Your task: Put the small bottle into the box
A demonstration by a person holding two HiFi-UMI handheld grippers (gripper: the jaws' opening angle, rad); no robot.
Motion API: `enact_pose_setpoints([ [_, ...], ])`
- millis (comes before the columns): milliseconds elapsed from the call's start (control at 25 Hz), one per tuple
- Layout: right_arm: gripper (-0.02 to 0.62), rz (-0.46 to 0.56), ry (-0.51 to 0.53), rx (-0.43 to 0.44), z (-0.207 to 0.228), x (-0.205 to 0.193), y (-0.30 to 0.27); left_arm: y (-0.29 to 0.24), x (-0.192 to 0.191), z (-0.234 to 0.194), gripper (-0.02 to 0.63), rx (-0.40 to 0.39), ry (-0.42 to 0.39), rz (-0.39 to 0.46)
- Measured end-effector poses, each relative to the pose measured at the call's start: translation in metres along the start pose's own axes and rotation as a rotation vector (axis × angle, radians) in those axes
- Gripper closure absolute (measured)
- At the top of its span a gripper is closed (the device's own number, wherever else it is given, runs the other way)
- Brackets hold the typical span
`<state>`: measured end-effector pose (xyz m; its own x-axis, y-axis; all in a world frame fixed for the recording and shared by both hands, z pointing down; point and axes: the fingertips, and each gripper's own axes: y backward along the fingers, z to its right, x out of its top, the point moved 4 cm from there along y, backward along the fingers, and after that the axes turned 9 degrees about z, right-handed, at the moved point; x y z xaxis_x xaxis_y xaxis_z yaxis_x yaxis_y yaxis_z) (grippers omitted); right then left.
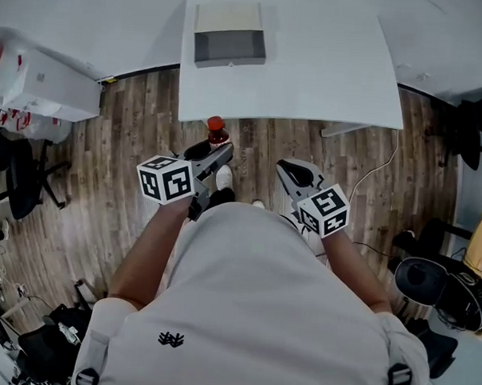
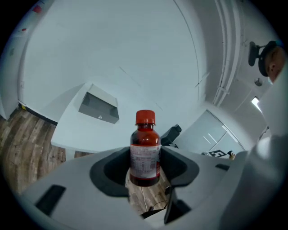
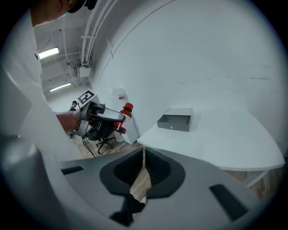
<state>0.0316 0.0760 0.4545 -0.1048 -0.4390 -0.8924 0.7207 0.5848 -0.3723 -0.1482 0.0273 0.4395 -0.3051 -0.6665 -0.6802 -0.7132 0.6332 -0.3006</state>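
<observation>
A small brown bottle with a red cap and white label stands upright between the jaws of my left gripper, held over the wooden floor just before the white table. In the left gripper view the bottle fills the centre, with the left gripper shut on its lower body. The open grey box sits at the table's far side; it also shows as the box and the box. My right gripper is shut and holds nothing, its jaws nearly touching.
A white cabinet and a black office chair stand at the left. A cable runs across the floor at the right, near dark equipment. The table's near edge lies just beyond the bottle.
</observation>
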Motion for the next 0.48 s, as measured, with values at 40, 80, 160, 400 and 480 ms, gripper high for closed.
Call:
enact_pose_setpoints([
  [40,0.577,0.007,-0.005,-0.018,0.002,0.006,-0.004,-0.006,0.009,-0.004,0.394,-0.01,-0.006,-0.008],
  [80,0.577,0.012,-0.009,-0.035,0.004,0.011,-0.008,-0.011,0.017,-0.008,0.394,-0.019,-0.013,-0.015],
  [160,0.577,0.015,-0.014,-0.064,0.009,0.019,-0.015,-0.022,0.033,-0.016,0.394,-0.036,-0.024,-0.026],
  [400,0.577,0.032,-0.052,-0.149,0.022,0.028,-0.022,-0.058,0.059,-0.041,0.394,-0.062,-0.024,-0.067],
  [480,0.575,0.03,-0.054,-0.159,0.028,0.03,-0.019,-0.071,0.064,-0.047,0.394,-0.056,-0.013,-0.07],
])
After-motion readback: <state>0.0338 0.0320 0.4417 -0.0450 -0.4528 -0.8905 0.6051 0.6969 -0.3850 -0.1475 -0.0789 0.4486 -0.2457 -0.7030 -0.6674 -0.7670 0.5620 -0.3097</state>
